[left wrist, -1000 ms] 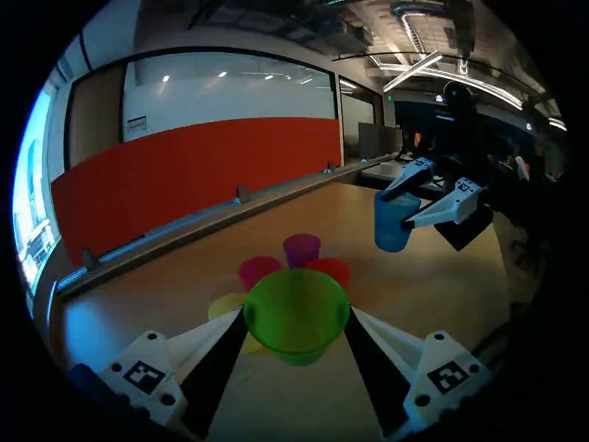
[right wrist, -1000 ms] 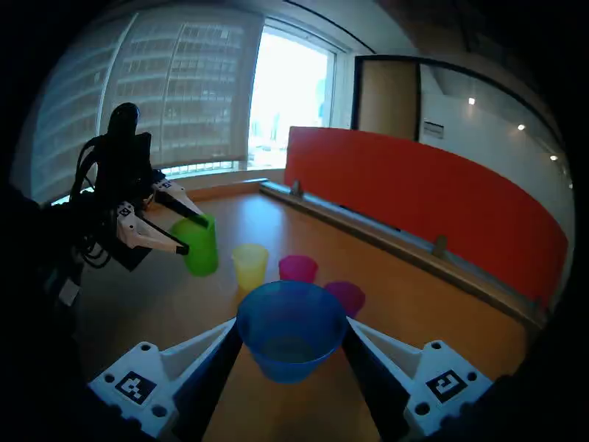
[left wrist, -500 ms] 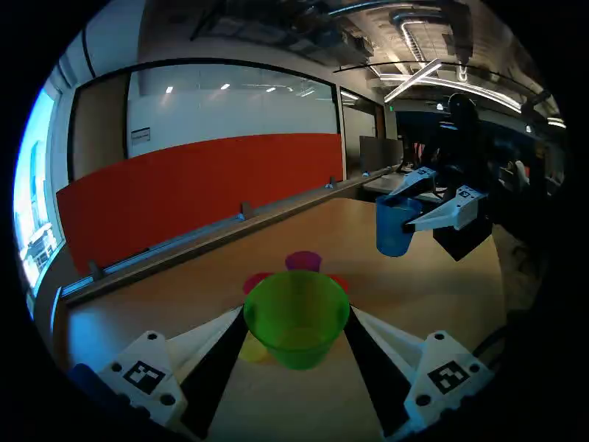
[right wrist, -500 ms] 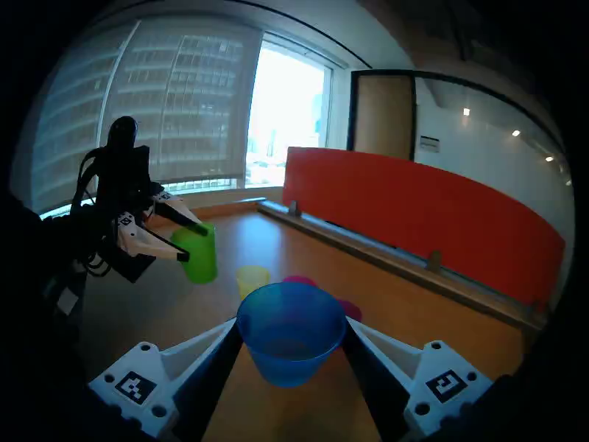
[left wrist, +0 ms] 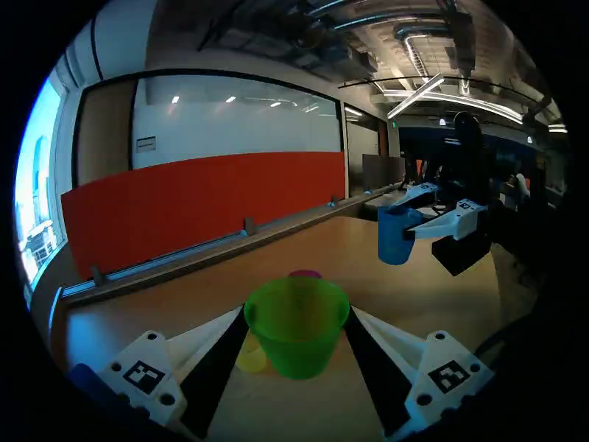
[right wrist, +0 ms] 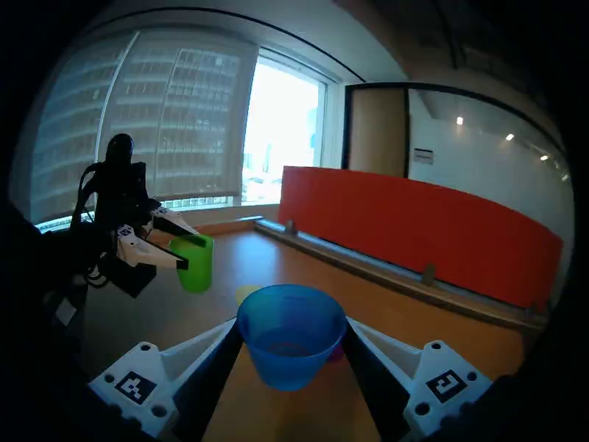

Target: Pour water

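Clamping the green cup at lower centre in my left gripper and the blue cup in my right gripper, I risk spilling onto the table if I tip with the cups this far apart.

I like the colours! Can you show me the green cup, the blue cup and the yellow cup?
green cup [left wrist: 297, 355], left gripper view, its front wall
blue cup [right wrist: 291, 370], right gripper view, its front wall
yellow cup [left wrist: 252, 360], left gripper view, the bit left of the green cup

Green cup hides most of purple cup & yellow cup behind it.
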Tool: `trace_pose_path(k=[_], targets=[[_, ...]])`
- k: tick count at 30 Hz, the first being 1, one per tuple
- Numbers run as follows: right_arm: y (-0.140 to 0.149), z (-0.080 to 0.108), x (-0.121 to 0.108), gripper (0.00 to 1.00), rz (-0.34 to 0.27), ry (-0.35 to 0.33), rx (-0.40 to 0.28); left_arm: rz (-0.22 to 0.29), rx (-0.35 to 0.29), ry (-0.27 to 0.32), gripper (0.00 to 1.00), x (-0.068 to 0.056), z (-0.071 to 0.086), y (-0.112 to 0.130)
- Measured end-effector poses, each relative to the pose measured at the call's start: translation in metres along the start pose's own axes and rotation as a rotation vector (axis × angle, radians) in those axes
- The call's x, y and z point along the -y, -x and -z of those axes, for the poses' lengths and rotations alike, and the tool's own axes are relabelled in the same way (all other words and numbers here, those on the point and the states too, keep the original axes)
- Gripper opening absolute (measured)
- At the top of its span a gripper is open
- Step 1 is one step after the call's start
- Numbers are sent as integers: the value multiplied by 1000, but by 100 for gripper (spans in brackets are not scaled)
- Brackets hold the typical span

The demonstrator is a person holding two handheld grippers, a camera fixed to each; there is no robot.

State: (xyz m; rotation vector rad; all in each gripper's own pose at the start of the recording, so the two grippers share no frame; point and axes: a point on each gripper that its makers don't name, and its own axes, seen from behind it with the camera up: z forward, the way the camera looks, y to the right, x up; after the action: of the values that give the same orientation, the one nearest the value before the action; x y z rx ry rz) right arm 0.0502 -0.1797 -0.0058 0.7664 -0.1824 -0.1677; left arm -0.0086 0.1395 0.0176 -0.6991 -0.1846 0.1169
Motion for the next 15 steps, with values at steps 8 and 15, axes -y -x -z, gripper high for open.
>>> trace_pose_path(k=[8,15], targets=[[-12,-1,2,92,-12,-8,-34,3,-37,-7,89,-1,0,-12],[-25,-2,2,92,-12,-11,-66,13,-55,2,89,-4,-1,-16]])
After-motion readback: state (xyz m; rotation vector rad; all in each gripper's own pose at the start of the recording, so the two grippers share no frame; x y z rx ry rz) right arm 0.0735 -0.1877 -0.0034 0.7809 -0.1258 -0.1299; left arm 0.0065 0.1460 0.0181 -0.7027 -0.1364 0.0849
